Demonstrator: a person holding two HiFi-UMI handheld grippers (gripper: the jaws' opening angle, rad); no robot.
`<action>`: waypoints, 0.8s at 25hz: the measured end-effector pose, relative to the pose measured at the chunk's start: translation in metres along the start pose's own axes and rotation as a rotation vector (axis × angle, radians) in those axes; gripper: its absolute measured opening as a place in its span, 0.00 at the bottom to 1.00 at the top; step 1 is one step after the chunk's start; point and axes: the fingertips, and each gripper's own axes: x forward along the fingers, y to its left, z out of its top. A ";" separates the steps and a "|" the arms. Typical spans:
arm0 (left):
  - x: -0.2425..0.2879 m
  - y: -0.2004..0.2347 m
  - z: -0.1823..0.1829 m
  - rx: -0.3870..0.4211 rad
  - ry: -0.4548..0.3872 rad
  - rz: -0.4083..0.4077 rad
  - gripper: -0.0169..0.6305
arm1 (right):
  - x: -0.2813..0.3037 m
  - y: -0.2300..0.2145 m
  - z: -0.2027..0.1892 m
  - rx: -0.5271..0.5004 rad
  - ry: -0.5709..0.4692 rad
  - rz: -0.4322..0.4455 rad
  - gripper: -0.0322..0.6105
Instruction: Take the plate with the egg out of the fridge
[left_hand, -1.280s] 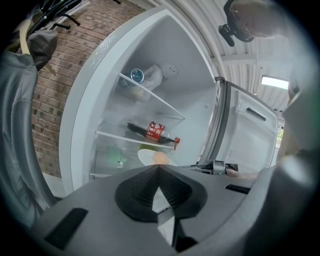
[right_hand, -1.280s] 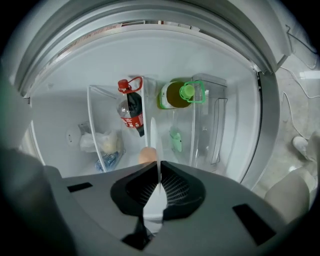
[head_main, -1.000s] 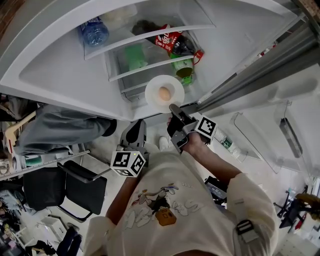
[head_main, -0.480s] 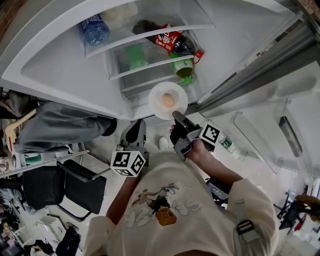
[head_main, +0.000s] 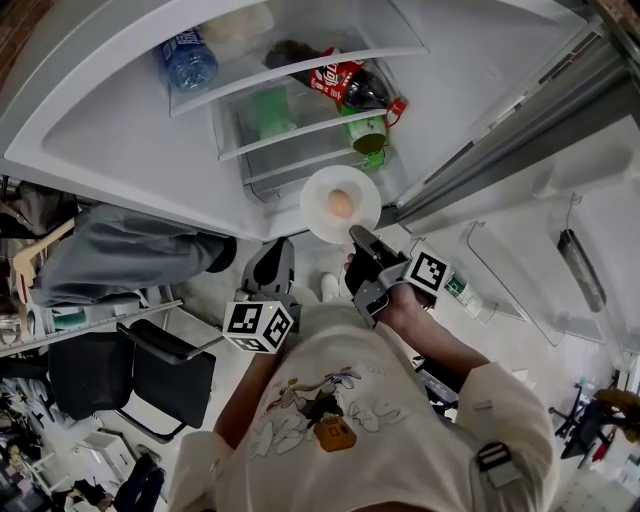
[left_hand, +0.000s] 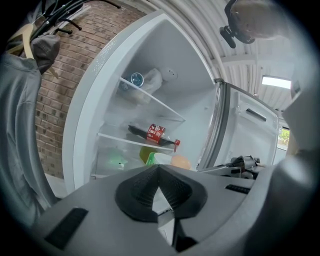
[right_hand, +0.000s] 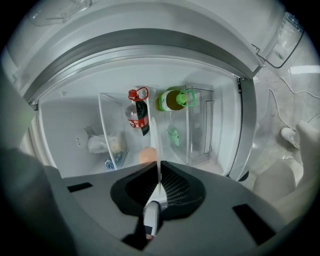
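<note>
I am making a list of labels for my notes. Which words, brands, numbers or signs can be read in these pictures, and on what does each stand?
Nothing can be read for certain.
Red label on the soda bottle: white print, too blurred.
Blue label on the water bottle: too small.
Shirt: a cartoon print, letters unreadable.
Marker cubes: black squares, no words.
Plate: no print.
</note>
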 end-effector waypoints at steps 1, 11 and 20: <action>0.000 0.000 0.000 0.003 0.001 -0.002 0.04 | -0.001 0.001 0.000 0.001 -0.001 -0.002 0.08; 0.001 0.002 -0.002 0.000 0.013 -0.012 0.04 | -0.011 -0.002 -0.009 0.026 -0.006 -0.024 0.08; 0.003 0.005 -0.003 -0.010 0.009 -0.021 0.04 | -0.019 0.002 -0.011 0.002 -0.032 -0.027 0.08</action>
